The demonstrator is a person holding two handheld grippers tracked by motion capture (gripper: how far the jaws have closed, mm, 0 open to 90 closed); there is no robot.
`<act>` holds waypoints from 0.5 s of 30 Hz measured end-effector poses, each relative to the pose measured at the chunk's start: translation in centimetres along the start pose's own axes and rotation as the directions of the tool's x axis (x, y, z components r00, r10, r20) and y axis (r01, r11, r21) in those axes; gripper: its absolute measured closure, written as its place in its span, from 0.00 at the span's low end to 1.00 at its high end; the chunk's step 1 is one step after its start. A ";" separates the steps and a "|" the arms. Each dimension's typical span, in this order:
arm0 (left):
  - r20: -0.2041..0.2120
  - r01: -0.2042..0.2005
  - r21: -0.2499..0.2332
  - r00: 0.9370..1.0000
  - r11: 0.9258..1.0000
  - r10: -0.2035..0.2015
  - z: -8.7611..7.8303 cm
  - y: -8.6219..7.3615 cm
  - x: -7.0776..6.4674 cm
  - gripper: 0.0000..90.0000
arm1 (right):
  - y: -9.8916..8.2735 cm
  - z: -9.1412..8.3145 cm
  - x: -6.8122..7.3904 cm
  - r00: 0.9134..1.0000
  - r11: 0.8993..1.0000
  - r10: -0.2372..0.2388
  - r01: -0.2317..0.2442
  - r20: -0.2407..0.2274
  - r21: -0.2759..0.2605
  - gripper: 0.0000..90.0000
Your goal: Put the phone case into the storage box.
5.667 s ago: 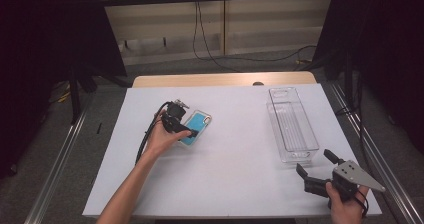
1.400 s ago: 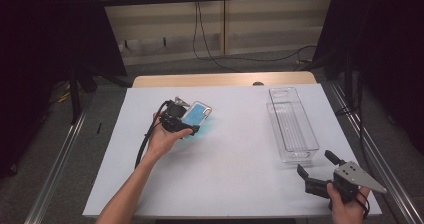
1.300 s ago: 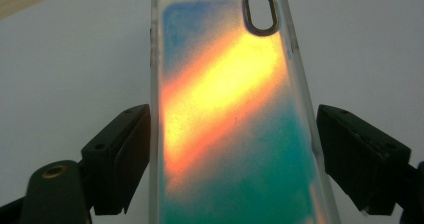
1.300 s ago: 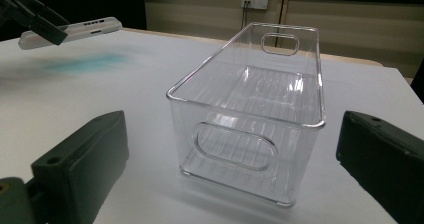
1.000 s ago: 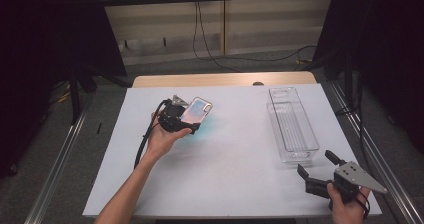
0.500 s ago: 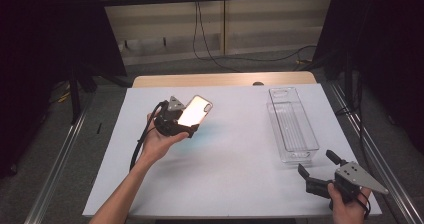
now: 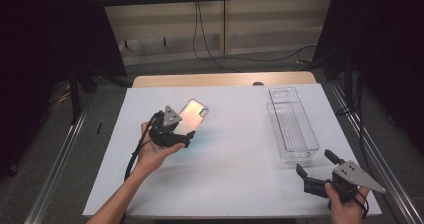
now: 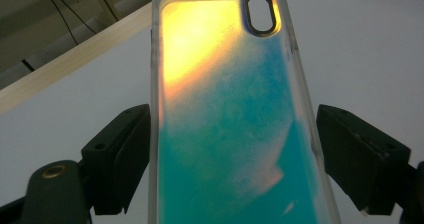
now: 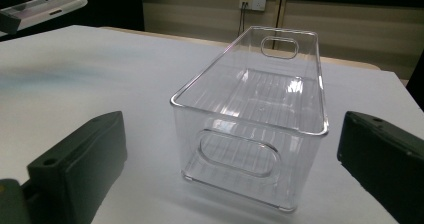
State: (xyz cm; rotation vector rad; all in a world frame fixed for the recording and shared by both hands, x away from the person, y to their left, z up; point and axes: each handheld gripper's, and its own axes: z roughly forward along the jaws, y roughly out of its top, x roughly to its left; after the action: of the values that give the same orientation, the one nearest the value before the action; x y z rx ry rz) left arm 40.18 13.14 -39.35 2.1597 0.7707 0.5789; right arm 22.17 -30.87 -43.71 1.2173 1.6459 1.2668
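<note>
Clamped on an iridescent phone case (image 8: 235, 129), the left gripper (image 7: 176, 130) holds it lifted and tilted above the white table (image 7: 230, 184), probably to carry it toward the clear plastic bin (image 7: 292, 130) standing empty farther right. Beyond the bin, the right gripper (image 7: 320, 171) rests near the table's front edge, jaws spread wide and empty, facing the bin's handle end. Dark curtains flank the room.

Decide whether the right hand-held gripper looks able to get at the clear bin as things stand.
Probably yes: the right hand-held gripper sits open facing the clear bin, with bare table between them.
</note>
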 end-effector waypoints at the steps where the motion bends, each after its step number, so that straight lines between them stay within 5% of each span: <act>1: -0.003 -0.008 0.004 1.000 1.000 0.008 0.1 -0.2 -0.2 0.19 | 0.0 0.0 0.1 1.000 1.000 0.003 -0.003 0.000 0.001 0.00; 9: 0.005 -0.048 -0.012 0.999 0.999 0.048 0.0 -0.3 -1.4 0.19 | 0.5 0.5 1.4 1.000 1.000 -0.005 0.006 -0.008 0.019 0.00; 15: -0.006 -0.041 -0.032 0.999 0.999 0.041 -0.2 -0.6 -2.2 0.19 | 0.9 1.0 2.3 0.999 0.999 -0.005 0.007 -0.039 0.039 0.01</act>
State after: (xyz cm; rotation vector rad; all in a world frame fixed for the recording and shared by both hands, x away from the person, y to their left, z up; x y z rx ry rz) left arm 38.26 12.06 -40.02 2.1495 0.7170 0.6146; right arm 22.64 -28.33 -43.06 1.2176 1.7085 1.2668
